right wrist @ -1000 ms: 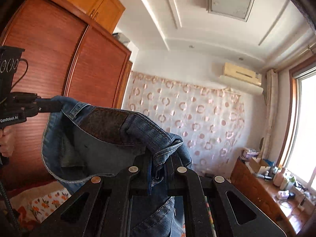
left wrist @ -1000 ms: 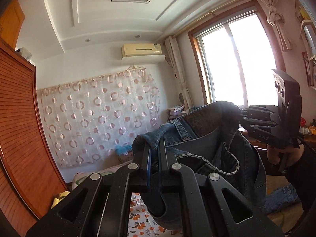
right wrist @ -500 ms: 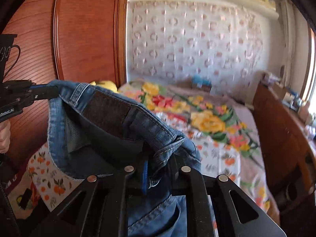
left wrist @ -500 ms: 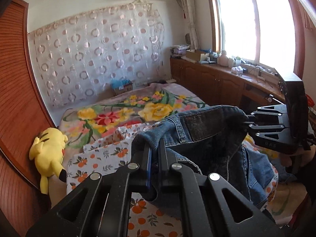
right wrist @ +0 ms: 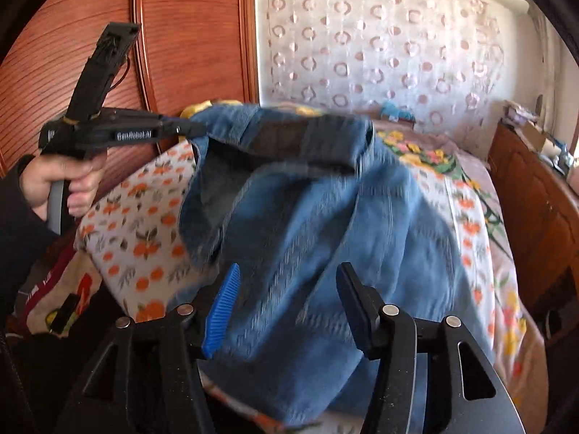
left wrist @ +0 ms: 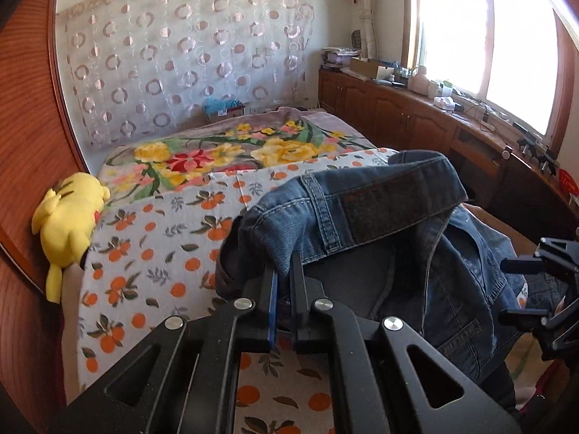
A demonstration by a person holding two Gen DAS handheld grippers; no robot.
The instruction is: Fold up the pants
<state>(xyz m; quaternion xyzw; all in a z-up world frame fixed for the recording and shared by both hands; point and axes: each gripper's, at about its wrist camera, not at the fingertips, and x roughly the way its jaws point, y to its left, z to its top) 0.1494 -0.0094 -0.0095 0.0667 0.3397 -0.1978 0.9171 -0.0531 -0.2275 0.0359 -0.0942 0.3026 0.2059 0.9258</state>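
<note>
Blue denim pants [left wrist: 380,224], waistband up w/ dark patch, bunched, hanging over orange-print bedsheet [left wrist: 152,253]

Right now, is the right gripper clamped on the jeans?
No, the right gripper stands open, its jaws just spread apart, with the jeans loose between them.

Bright window [left wrist: 488,29] glare, fisheye-bent edges, motion-blurred jeans [right wrist: 307,217].

Blue denim pants [left wrist: 380,238] over an orange-print sheet [left wrist: 152,253], beside a yellow plush toy [left wrist: 68,217].
</note>
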